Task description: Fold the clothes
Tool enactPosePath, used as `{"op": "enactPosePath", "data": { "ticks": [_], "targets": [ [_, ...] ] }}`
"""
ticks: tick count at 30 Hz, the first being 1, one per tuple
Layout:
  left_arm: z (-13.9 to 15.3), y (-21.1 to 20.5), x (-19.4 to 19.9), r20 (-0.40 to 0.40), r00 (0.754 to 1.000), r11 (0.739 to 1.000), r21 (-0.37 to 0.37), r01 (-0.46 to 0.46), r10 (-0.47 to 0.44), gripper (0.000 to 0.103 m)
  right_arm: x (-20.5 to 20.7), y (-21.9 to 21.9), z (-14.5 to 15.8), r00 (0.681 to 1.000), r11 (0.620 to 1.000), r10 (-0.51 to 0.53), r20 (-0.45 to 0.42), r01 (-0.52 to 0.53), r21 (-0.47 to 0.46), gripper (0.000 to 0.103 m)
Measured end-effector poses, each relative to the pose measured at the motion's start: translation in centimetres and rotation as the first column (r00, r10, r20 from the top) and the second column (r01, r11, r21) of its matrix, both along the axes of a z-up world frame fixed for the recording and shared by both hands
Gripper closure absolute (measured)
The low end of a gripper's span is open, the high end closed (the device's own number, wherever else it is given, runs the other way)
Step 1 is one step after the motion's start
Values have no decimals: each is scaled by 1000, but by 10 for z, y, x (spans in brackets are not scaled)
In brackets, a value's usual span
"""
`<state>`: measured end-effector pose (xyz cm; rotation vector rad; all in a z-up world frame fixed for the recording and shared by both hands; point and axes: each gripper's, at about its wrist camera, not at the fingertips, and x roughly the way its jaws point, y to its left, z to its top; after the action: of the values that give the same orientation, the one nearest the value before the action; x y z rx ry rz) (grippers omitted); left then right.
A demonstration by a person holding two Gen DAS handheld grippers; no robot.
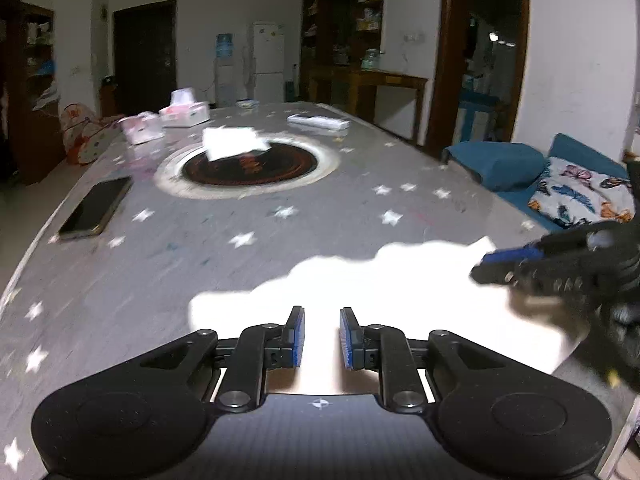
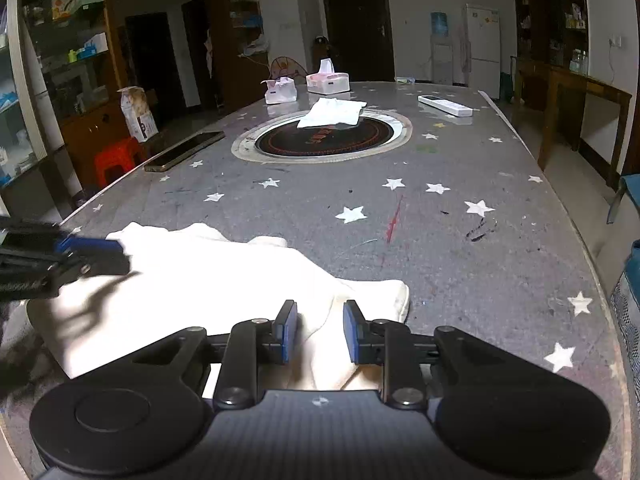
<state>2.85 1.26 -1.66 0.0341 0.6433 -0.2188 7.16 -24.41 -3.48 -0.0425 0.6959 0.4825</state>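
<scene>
A white garment [image 1: 400, 280] [image 2: 220, 280] lies bunched on the grey star-patterned table [image 1: 200, 260] [image 2: 440, 260] near its front edge. My left gripper [image 1: 322, 338] hovers over the garment's left part with its blue pads a narrow gap apart, and no cloth looks pinched. In the right wrist view the left gripper [image 2: 116, 254] reaches in from the left and casts a shadow on the cloth. My right gripper [image 2: 320, 332] stands over the garment's right end, pads apart, with a raised fold lying between them. The right gripper [image 1: 492, 264] also shows at the right edge of the left wrist view.
A round black hotplate [image 1: 248, 168] [image 2: 332, 140] in the table's middle carries a second white cloth [image 1: 234, 142] [image 2: 332, 114]. A phone [image 1: 96, 208] [image 2: 184, 152] lies left, tissue boxes [image 1: 186, 114] [image 2: 328, 80] and a remote [image 1: 318, 122] [image 2: 444, 106] at the back. A blue sofa [image 1: 496, 164] is on the right.
</scene>
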Motion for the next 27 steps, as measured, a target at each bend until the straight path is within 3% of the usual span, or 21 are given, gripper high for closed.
{"op": "enactPosePath", "data": {
  "ticks": [7, 13, 16, 20, 27],
  "targets": [
    [-5, 35, -2, -23, 995, 994, -50, -101, 100, 80, -4, -1, -3, 1000, 1000, 3, 25, -3, 4, 75],
    [-1, 30, 10, 2, 996, 996, -13, -89, 89, 82, -5, 2, -4, 999, 1000, -2, 34, 2, -3, 72],
    [-9, 35, 21, -18, 990, 990, 22, -138, 138, 83, -6, 1, -4, 999, 1000, -1, 38, 1, -5, 72],
    [-5, 45, 21, -19, 984, 984, 1, -179, 179, 82, -6, 0, -3, 999, 1000, 3, 37, -3, -1, 71],
    [14, 17, -12, 34, 999, 998, -46, -36, 37, 83, -28, 10, 16, 993, 998, 66, 101, -65, -9, 61]
  ]
}}
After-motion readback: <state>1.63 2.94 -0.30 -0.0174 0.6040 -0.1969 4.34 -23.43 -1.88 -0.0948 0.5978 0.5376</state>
